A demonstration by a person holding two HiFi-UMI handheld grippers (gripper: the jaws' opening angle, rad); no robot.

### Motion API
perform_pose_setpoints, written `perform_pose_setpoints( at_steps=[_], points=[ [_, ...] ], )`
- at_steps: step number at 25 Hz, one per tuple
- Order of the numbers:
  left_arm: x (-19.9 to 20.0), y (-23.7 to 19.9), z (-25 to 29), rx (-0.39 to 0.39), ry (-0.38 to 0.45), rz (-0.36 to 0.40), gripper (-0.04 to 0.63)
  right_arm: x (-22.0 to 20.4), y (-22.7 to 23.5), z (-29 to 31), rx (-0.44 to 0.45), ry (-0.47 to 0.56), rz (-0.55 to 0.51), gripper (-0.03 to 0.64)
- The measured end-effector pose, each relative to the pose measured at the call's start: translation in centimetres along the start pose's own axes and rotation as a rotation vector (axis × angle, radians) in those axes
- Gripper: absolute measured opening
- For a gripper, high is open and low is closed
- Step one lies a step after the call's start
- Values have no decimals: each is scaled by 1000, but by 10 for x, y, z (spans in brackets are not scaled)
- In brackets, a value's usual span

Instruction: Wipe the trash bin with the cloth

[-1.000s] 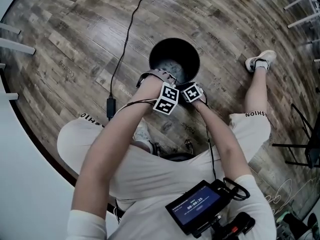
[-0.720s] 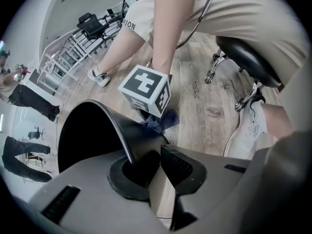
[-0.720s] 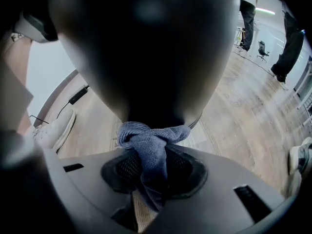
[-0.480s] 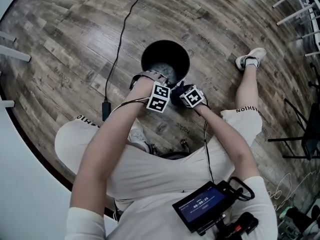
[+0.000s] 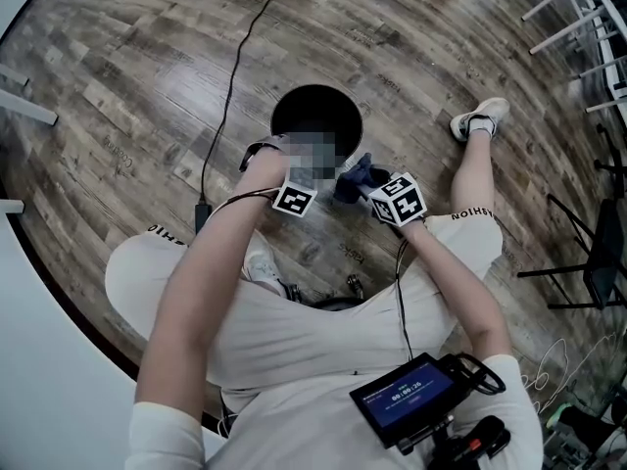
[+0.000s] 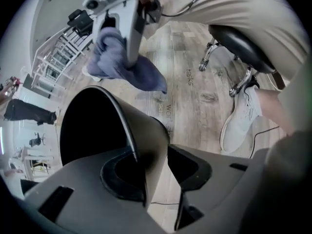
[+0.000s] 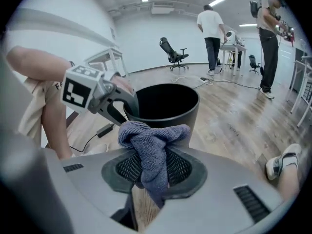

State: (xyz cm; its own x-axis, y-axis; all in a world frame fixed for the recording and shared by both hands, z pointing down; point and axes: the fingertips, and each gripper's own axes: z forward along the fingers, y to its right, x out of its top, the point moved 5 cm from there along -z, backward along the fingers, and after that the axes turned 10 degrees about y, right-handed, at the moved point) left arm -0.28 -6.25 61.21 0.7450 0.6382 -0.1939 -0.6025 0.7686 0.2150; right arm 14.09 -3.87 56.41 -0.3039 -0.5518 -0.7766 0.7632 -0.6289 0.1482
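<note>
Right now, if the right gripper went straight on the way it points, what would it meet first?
Most likely the black trash bin, at its near wall just below the rim. The right gripper, shut on the blue cloth, faces it squarely, though depth is unclear.

Head view: the white shorts (image 5: pixel 472 213) bear dark capitals on the right leg hem, seen upside down, of which "SHION" is legible; the same lettering shows in part on the left leg hem. The small screen (image 5: pixel 407 398) at the chest shows a white timer, apparently 00:00:26. Left gripper view: the wooden floor (image 6: pixel 189 78) carries grey printed words, "tasks" on 1 plank and "WO" on a nearer plank; other floor words are too faint to read.
</note>
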Motion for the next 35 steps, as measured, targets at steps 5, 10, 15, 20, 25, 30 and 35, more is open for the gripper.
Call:
perform_pose_setpoints(
  at_steps=[5,10,15,20,25,30,35],
  points=[
    [1,3,5,-6,-38,65,74,27,-13,-3,16,33,-52,109],
    [4,3,5,-8,-24,62,69,25,-18,18,30,-12,-75,109],
    [6,1,6,-12,-15,58,66,11,-12,34,27,-57,-28,109],
    [8,1,6,-14,1,54,64,-3,-5,48,23,-86,-2,109],
    [9,-2,7,-13,9,47,64,-19,4,62,21,-119,8,109],
    [10,-1,7,-13,13,45,64,-42,10,82,28,-152,4,109],
    [11,-1,8,-14,19,41,64,-74,18,108,33,-191,2,109]
  ],
)
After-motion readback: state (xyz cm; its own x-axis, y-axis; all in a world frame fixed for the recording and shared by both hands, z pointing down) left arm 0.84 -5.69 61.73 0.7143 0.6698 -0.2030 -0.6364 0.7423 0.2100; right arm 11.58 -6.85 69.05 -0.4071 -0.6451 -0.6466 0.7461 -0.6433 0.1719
